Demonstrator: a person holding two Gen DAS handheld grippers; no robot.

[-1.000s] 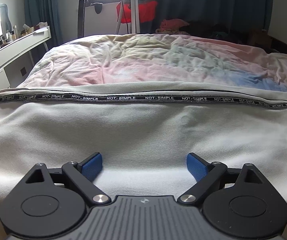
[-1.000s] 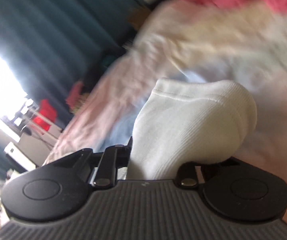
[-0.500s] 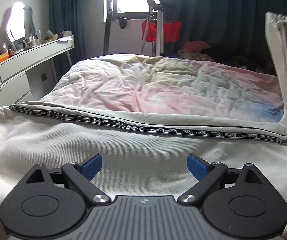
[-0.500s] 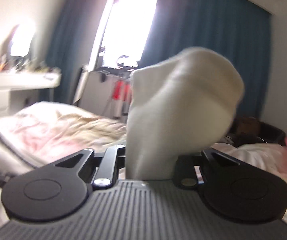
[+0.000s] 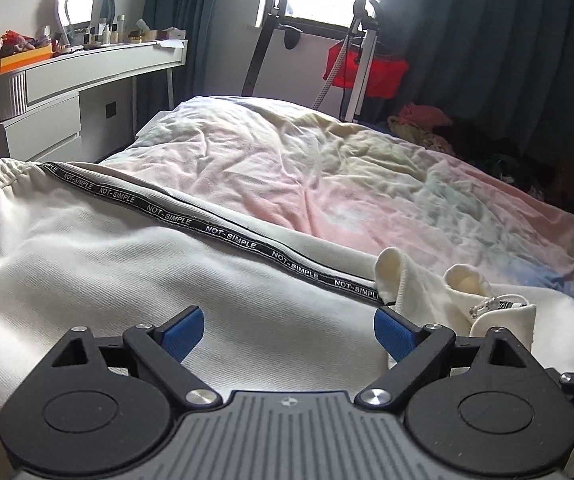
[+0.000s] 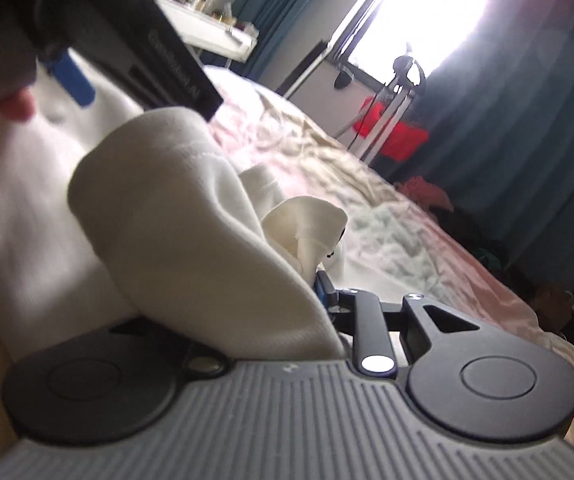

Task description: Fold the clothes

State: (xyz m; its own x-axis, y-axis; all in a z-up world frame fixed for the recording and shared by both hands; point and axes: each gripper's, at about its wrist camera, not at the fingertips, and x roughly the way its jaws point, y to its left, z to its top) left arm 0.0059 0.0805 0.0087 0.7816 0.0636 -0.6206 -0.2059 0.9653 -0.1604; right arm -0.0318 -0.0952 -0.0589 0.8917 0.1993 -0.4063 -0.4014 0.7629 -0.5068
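Observation:
A white garment [image 5: 107,264] with a black "NOT-SIMPLE" stripe [image 5: 223,236] lies spread on the bed. My left gripper [image 5: 287,330] is open just above it, with blue pads [image 5: 183,330] apart and nothing between them. The garment's right end [image 5: 487,308] is folded over onto itself at the right. In the right wrist view my right gripper [image 6: 287,280] is shut on a bunched white end of the garment [image 6: 191,232], which drapes over and hides the fingertips. The left gripper's body [image 6: 127,40] shows at the upper left of that view.
The bed has a rumpled pastel pink and yellow duvet [image 5: 367,176]. A white dresser [image 5: 67,88] with bottles stands at the left. A clothes stand with a red bag [image 5: 367,68] and dark curtains [image 5: 507,40] are behind. A pile of clothes [image 5: 427,124] lies at the far right.
My right gripper has carried the garment's end over and down onto the garment, close beside my left gripper. The left view has turned to the left.

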